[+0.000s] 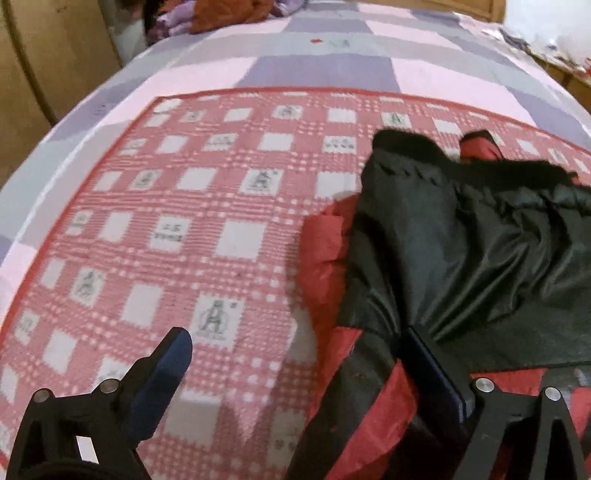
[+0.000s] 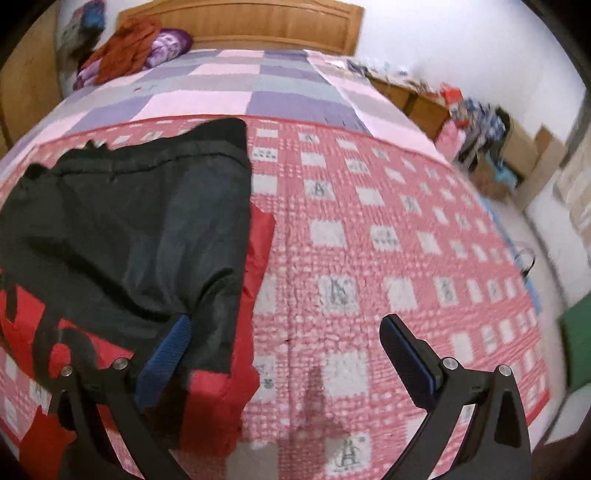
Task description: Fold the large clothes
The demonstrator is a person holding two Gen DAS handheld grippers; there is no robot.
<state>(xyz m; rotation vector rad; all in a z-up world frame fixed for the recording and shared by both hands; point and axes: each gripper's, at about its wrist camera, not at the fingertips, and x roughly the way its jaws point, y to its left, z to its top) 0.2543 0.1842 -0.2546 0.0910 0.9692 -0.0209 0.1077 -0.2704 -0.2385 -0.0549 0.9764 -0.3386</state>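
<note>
A large red and black jacket [image 1: 461, 236] lies folded on a red checked blanket [image 1: 177, 221], black lining facing up. In the right wrist view the jacket [image 2: 129, 229] fills the left side. My left gripper [image 1: 295, 354] is open and empty, hovering above the jacket's left edge, its right finger over the fabric. My right gripper [image 2: 284, 339] is open and empty above the jacket's right edge, its left finger [image 2: 166, 354] over the black fabric, its right finger over the blanket.
The blanket [image 2: 369, 229] covers a bed with a pink and purple checked sheet [image 2: 229, 92]. Orange and purple clothes [image 2: 133, 48] are piled by the wooden headboard [image 2: 258, 26]. Cluttered furniture [image 2: 476, 122] stands to the bed's right.
</note>
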